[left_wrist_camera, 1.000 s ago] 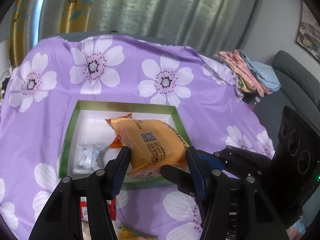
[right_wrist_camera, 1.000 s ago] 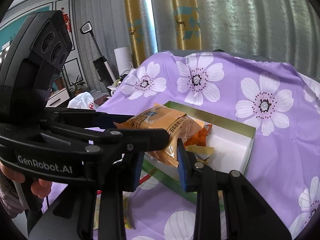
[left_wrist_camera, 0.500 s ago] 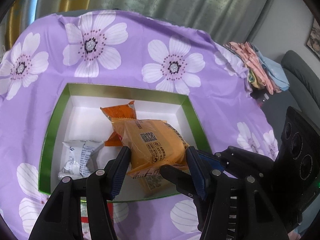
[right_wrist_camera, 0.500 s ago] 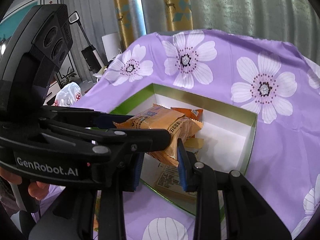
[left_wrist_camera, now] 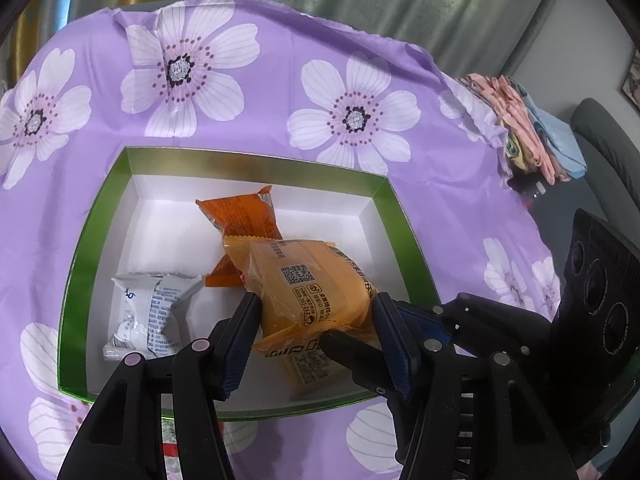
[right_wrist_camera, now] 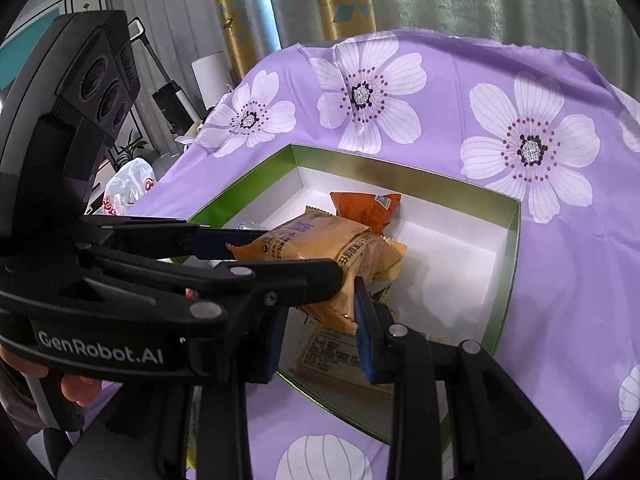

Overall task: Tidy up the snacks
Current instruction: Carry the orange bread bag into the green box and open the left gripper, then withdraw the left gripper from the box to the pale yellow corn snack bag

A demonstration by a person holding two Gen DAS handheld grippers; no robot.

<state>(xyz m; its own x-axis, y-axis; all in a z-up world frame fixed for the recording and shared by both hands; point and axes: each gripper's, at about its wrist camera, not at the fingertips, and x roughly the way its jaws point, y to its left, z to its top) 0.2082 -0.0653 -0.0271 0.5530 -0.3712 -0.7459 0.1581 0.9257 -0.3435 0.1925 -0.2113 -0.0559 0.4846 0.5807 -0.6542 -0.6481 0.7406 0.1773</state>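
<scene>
Both grippers are holding one yellow snack pack (left_wrist_camera: 310, 292) together. The left gripper (left_wrist_camera: 316, 340) is squeezing it from two sides, with its blue pads pressing on the wrapper. The right gripper (right_wrist_camera: 320, 330) is pinching the same pack from the other way, and its pads are also pressing on the wrapper.

The pack is hanging over the near right part of the box (left_wrist_camera: 108, 216). The box is sitting open on a purple cloth (left_wrist_camera: 280, 92) with big white flowers. Its walls are green outside and white inside.

Other snacks are already lying in the box. An orange pack (left_wrist_camera: 240, 220) is lying in the middle, just behind the yellow one. A white pack (left_wrist_camera: 150, 316) is lying near the left wall. Another yellow pack (left_wrist_camera: 316, 372) is lying flat under the held one, close to the near wall.

The back of the box and its right side are showing bare white floor, so there is open room there. The near wall is sitting right under the grippers. The right wall is close beside the left gripper's right finger.

A person's fingers (right_wrist_camera: 78, 390) are wrapping the left gripper's handle.
</scene>
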